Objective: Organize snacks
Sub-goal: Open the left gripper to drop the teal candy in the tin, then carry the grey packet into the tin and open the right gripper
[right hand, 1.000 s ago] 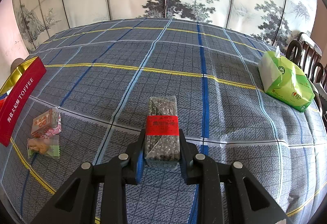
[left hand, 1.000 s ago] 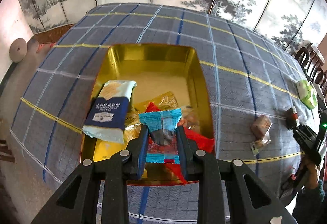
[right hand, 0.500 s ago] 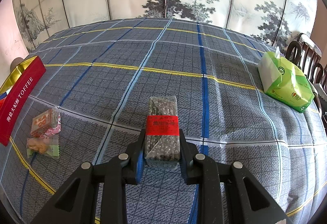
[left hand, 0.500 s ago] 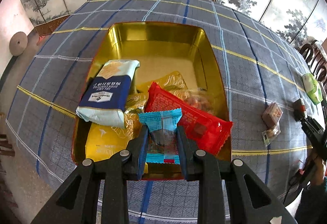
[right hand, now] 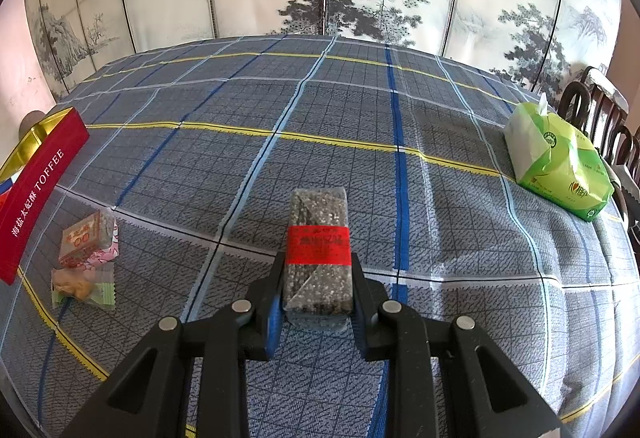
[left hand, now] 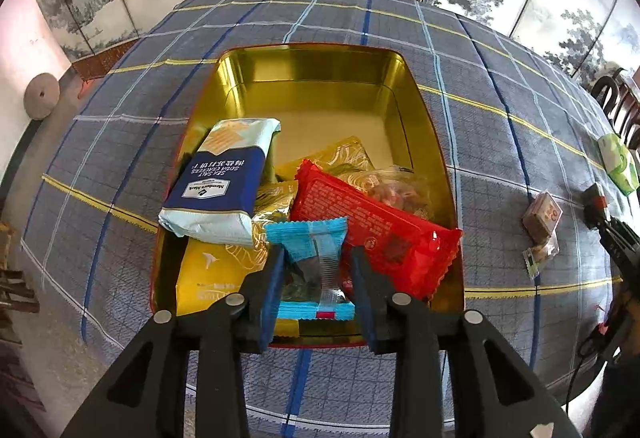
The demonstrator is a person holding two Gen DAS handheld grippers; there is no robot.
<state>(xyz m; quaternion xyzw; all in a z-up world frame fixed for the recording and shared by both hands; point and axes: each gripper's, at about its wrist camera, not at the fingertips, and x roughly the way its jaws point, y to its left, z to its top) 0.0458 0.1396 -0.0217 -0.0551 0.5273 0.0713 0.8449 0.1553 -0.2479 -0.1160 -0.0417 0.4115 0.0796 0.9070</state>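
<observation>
**Blue snack released over the tin, sesame bar held**

The left hand-held gripper (left hand: 316,270) is opening; the blue snack packet (left hand: 310,266) lies between its fingers, unclamped, long axis toward 12 o'clock, over the gold tin (left hand: 312,78). Only the right view shows the right hand-held gripper (right hand: 318,290) clamped on the sesame bar (right hand: 319,250), pointing to 12 o'clock above the surface (right hand: 360,118).

The checked tabletop (right hand: 440,142) carries a gold-lined tin (left hand: 400,78). Two small wrapped snacks (right hand: 86,258) lie just beside the tin. A green tissue pack (right hand: 560,162) lies well apart from it.
</observation>
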